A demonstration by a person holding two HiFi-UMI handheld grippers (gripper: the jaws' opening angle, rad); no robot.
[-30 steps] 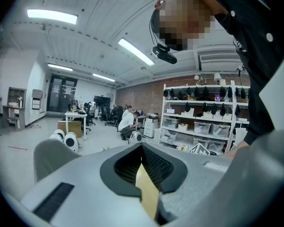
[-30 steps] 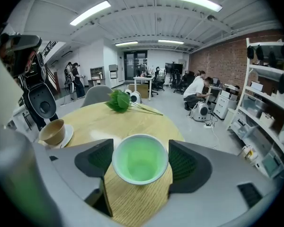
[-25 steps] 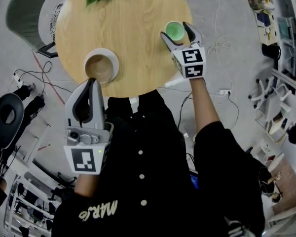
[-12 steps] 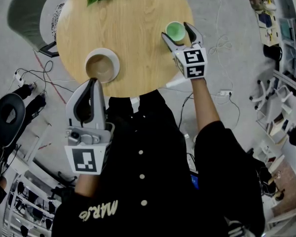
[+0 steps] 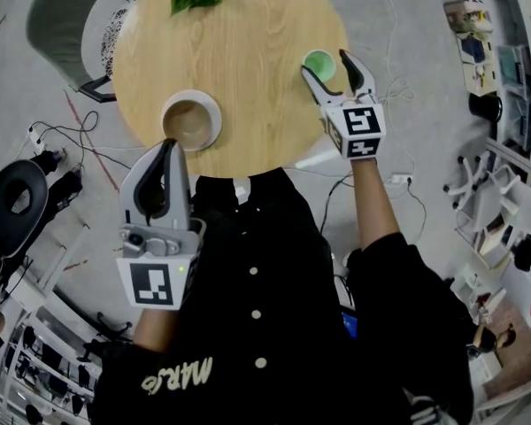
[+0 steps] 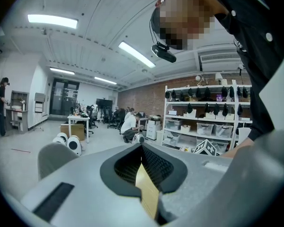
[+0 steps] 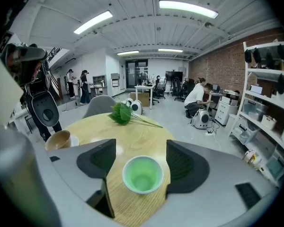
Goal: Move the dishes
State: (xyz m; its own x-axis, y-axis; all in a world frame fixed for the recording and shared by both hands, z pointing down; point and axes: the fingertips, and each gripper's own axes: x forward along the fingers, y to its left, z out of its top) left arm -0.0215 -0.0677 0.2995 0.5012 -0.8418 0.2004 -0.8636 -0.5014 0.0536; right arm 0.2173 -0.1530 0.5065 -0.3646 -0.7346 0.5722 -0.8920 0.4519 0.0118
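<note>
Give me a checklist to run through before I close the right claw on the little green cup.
1. Cup between the jaws: ok. The small round green cup stands between the jaws of the right claw, which have just been closing; gaps remain on both sides.
2. Cup upright: ok; it looks empty.
3. Footing: ok, though it is near the edge of the round wooden table.
4. Neighbours clear: ok. The tan cup on its white saucer and the green leafy sprig lie well apart.
5. Left claw out of the way: ok; shut, empty, off the table.
6. Where to set the cup: cannot tell.
</note>
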